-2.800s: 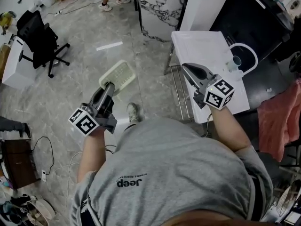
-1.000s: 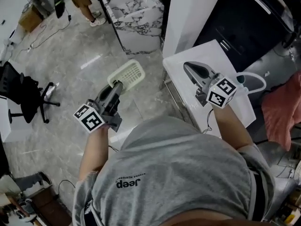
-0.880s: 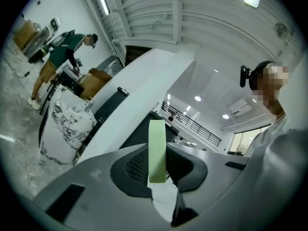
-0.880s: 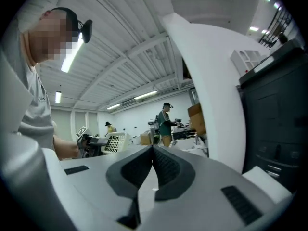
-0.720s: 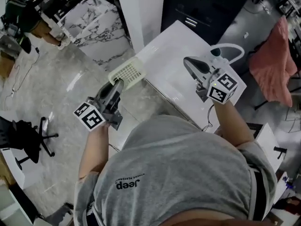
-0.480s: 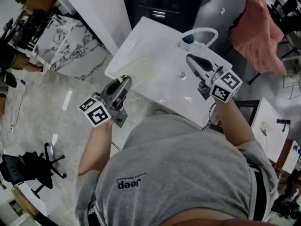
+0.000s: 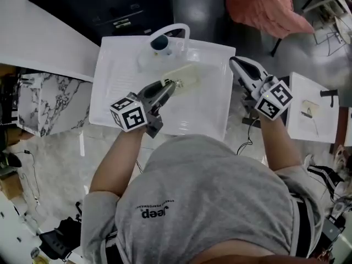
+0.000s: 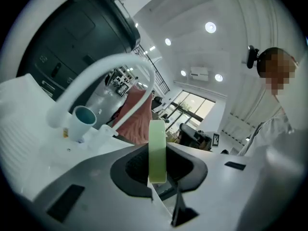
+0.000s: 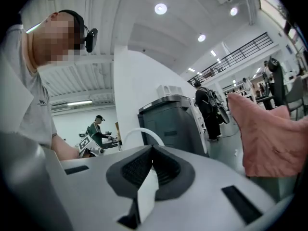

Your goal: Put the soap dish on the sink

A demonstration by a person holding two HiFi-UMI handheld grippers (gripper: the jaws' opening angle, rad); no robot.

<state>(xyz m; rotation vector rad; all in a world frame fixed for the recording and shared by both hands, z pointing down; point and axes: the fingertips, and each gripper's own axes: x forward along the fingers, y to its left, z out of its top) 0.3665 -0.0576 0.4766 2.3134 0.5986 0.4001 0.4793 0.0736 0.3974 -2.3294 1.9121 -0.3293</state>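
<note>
The white sink (image 7: 212,111) fills the upper middle of the head view, with a white arched faucet (image 7: 177,27) and a small cup (image 7: 160,43) at its far edge. My left gripper (image 7: 174,84) hovers over the basin, shut on the pale green slotted soap dish (image 7: 188,75), which sticks out past the fingertips toward the faucet. In the left gripper view the soap dish (image 8: 157,148) stands edge-on between the pads, with the faucet (image 8: 108,67) and cup (image 8: 82,122) beyond. My right gripper (image 7: 235,64) is at the sink's right edge, shut with nothing in it; the right gripper (image 9: 152,154) shows its pads pressed together.
A pink cloth (image 7: 269,7) hangs beyond the sink at upper right. A dark cabinet (image 7: 124,4) stands behind the faucet. A marble-patterned block (image 7: 41,100) sits left of the sink, and a small white table (image 7: 311,106) to the right. A person (image 9: 96,129) stands far off.
Both grippers swung round from over the floor to the sink. The soap dish came along in the left gripper and now hangs over the basin. The right gripper stays shut and empty.
</note>
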